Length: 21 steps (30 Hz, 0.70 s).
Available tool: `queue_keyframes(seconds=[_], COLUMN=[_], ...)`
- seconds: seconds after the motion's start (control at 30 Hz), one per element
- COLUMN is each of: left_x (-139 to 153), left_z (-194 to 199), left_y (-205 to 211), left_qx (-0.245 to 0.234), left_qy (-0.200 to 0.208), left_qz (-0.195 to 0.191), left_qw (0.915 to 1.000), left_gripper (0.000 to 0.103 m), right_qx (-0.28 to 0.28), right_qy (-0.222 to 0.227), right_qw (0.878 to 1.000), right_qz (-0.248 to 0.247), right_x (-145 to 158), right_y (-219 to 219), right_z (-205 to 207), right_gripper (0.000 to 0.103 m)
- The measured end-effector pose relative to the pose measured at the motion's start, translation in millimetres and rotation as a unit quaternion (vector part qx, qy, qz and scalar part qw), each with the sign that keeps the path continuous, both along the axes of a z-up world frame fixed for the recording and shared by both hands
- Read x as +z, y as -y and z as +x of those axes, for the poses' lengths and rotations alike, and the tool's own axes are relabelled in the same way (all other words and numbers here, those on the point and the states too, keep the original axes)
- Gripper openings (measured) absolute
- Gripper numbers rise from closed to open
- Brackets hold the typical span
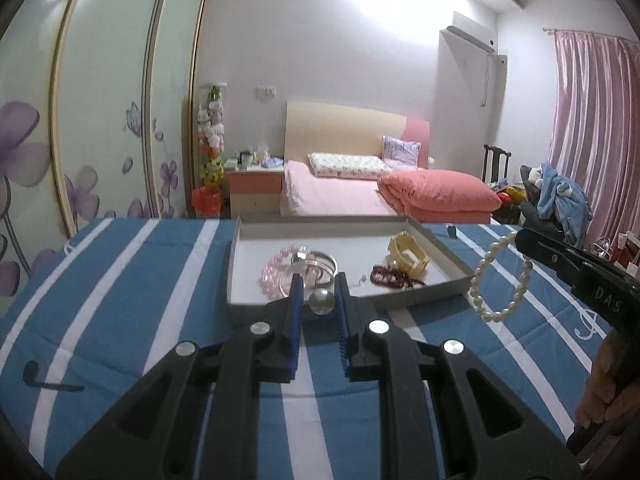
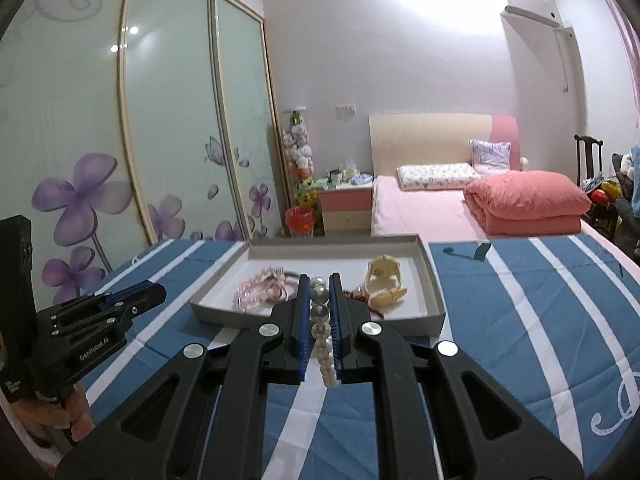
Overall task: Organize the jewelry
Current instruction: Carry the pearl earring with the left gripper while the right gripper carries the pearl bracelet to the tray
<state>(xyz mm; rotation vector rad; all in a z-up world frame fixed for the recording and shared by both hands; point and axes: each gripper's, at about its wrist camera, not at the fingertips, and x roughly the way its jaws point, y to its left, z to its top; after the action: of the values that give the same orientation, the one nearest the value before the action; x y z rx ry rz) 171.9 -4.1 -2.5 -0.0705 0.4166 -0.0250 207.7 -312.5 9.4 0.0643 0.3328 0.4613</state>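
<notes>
Starting on the left of the striped cover (image 1: 120,280), nothing loose lies on the cloth that I can see. The grey tray (image 1: 450,250) sits at the cover's far edge, and most of the sorting looks done. A pink bead bracelet (image 1: 274,270) and a silver bangle (image 1: 322,258) lie by the tray's near-left corner. A dark red bead strand (image 1: 390,274) and a cream wristwatch (image 1: 408,256) lie toward its right wall.

Two pieces are not yet in. My left gripper (image 1: 318,280) is pinched nearly closed on a single round pearly bead (image 1: 321,301), held above the tray's near edge. My right gripper (image 1: 520,236) is clamped on the pearl bracelet (image 1: 500,276), off the tray's near-right corner. I judge that setting those two down is what remains.

The left wrist view shows the bracelet from the side as a full loop dangling clear of the cloth. The right wrist view shows only a line of pearls running between the pads. It does confirm the pads bear on the strand, and it also shows the left tool from outside, though the bead is hidden there.
</notes>
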Motion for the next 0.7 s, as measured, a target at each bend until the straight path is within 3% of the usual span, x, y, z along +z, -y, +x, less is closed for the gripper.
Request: queue_keyframes(seconds=[0.23, 0.7], left_x=[13.3, 15.1], left_z=[-6.9, -4.7], left_y=[7.0, 11.1], left_qx=[0.004, 0.010], left_qy=[0.038, 0.044], left_qz=[0.013, 0.013], left_qw=[0.9992, 0.9989], left_gripper=[0.016, 0.016], right_qx=[-0.008, -0.021], right_qy=[0.035, 0.051], right_qw=[0.999, 0.998], right_qz=[0.012, 0.007], right_x=[13.5, 17.9], right_y=[0.6, -1.4], right_z=[-4.2, -3.9], right_gripper=[0.010, 0.010])
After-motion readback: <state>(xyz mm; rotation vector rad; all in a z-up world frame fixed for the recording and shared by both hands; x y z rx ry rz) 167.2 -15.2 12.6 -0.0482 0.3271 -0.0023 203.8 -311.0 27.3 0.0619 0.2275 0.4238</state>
